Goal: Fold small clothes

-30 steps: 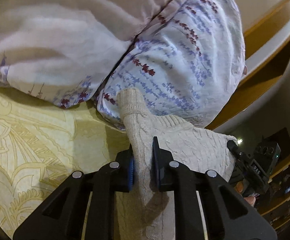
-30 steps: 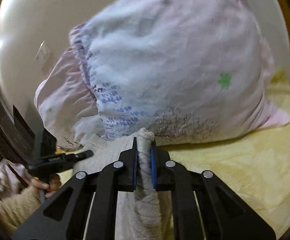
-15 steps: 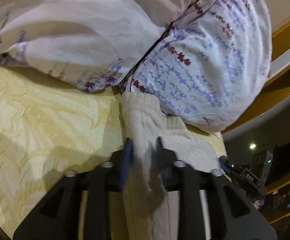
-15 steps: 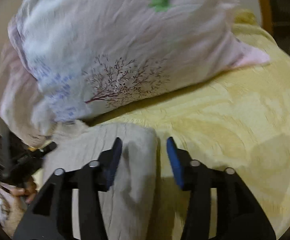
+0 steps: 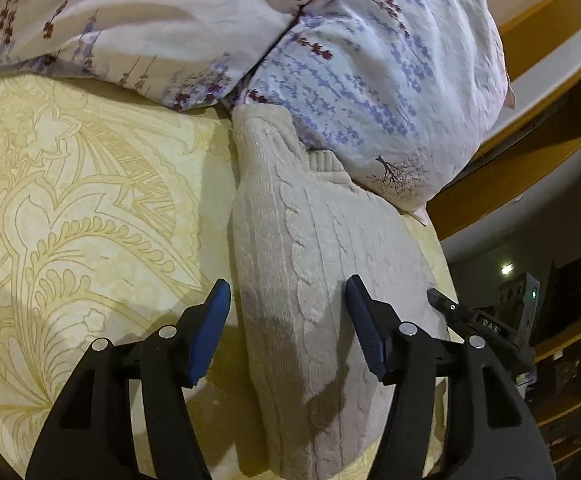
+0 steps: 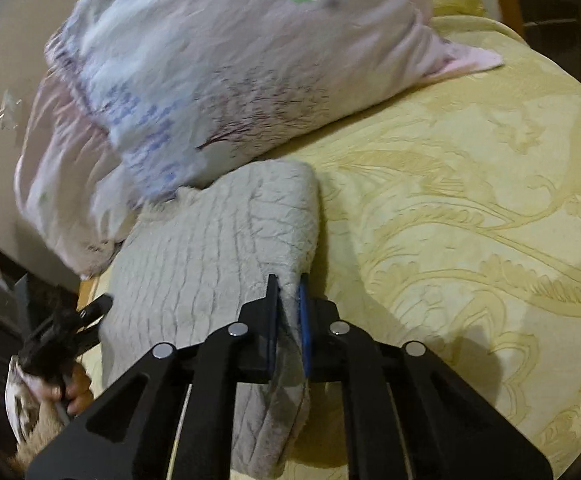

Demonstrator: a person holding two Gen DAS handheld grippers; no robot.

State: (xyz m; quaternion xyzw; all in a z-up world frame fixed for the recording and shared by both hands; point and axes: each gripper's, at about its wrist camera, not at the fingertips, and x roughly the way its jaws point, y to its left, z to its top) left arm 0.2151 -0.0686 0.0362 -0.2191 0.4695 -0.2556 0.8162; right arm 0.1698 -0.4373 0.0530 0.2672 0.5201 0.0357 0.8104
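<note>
over sweater (image 5: 310, 264): left gripper (image 5: 286, 320) spread

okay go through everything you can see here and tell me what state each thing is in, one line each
left gripper: open, fingers straddling the sweater.
right gripper: shut on the sweater's edge.
sweater: folded, lying on the bedspread, top end against the pillow.
pillow: resting on the bedspread.
bedspread: spread flat.

Cream cable-knit sweater (image 5: 310, 248), yellow damask-patterned bedspread (image 5: 82, 208), white pillows (image 5: 370, 60) with purple floral sprigs.
</note>
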